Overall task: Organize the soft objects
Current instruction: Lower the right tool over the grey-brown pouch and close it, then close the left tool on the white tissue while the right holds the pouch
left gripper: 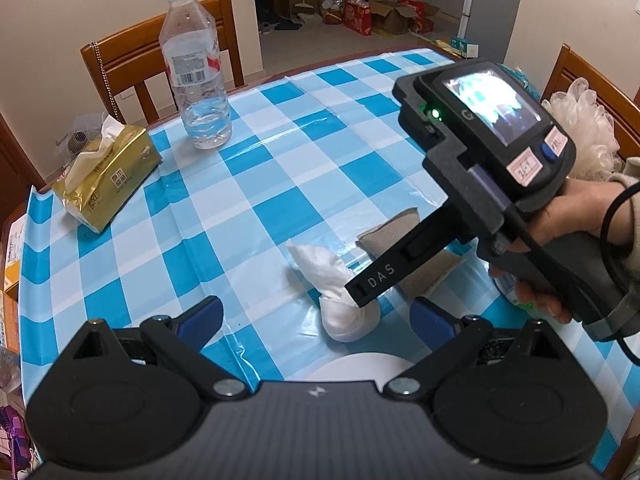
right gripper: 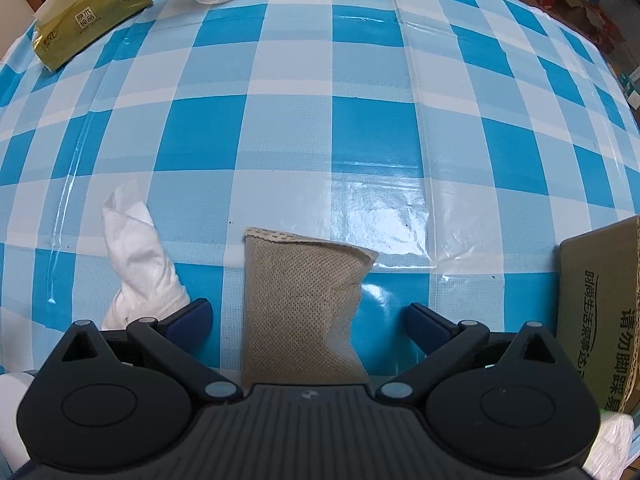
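Note:
A beige mesh pouch [right gripper: 300, 300] lies on the blue checked tablecloth [right gripper: 320, 120]. My right gripper [right gripper: 308, 320] is open, its blue fingertips [right gripper: 192, 316] on either side of the pouch, just above it. A white cloth bundle [right gripper: 136, 264] lies left of the pouch. In the left wrist view the white bundle [left gripper: 336, 284] and the pouch [left gripper: 388, 240] lie ahead, partly hidden by the right gripper body [left gripper: 500, 168]. My left gripper [left gripper: 316, 320] is open and empty, near the white bundle.
A gold tissue box [left gripper: 104, 176] and a clear water bottle [left gripper: 196, 68] stand at the far left. A cardboard box [right gripper: 600, 312] sits close on the right. A white mesh puff [left gripper: 588, 132] lies by a wooden chair. A white round object [left gripper: 360, 366] shows under the left gripper.

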Tool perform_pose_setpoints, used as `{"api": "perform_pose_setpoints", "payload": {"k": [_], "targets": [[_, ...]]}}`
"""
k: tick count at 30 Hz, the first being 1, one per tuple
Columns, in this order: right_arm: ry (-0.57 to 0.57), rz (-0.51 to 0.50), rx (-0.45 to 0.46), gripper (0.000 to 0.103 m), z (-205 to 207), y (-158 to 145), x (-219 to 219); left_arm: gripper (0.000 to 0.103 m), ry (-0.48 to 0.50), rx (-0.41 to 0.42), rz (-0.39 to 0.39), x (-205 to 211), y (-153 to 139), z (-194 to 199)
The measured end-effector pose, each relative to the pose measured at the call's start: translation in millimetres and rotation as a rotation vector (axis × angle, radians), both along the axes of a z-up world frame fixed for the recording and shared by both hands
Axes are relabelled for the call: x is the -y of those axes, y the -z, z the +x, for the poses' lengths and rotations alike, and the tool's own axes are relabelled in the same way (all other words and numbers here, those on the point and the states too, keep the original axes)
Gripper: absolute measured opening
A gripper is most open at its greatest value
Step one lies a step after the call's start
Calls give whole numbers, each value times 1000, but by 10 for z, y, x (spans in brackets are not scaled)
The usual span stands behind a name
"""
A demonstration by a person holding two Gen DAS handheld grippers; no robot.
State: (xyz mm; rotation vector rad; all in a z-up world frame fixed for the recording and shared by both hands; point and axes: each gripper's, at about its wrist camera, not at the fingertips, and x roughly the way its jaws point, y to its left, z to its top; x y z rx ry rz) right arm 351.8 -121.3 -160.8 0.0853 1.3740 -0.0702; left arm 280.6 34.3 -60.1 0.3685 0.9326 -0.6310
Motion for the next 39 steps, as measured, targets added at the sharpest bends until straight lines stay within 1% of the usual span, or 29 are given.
{"api": "perform_pose_setpoints", "payload": {"k": [8, 15, 18, 23, 26, 28, 29, 31, 33, 35, 39], "targets": [[11, -4, 30, 103, -76, -32, 1, 99, -9, -3, -19, -30, -9, 13], [39, -13, 87, 103, -184, -50, 4, 99, -17, -7, -28, -50, -3, 26], [31, -13, 89, 103, -188, -54, 8, 99, -17, -8, -27, -54, -1, 31], [34, -10, 66, 102, -179, -67, 2, 99, -16, -6, -18, -57, 0, 35], [30, -13, 74, 90, -195, -110, -22, 99, -14, -5, -11, -57, 0, 40], [25, -14, 80, 75, -219, -151, -39, 99, -10, -4, -6, -52, 2, 40], [22, -14, 80, 71, -228, -168, -45, 99, -7, -4, -1, -47, 4, 41], [13, -14, 82, 57, -240, -195, -56, 99, -4, -3, 5, -37, 6, 46], [3, -12, 81, 51, -239, -207, -55, 99, 0, -6, 6, -27, 9, 51], [2, -6, 84, 48, -248, -221, -39, 99, 6, -10, 8, -9, 13, 56], [-3, 13, 88, 39, -259, -263, -6, 99, 23, -14, 14, 43, 23, 76]]}}
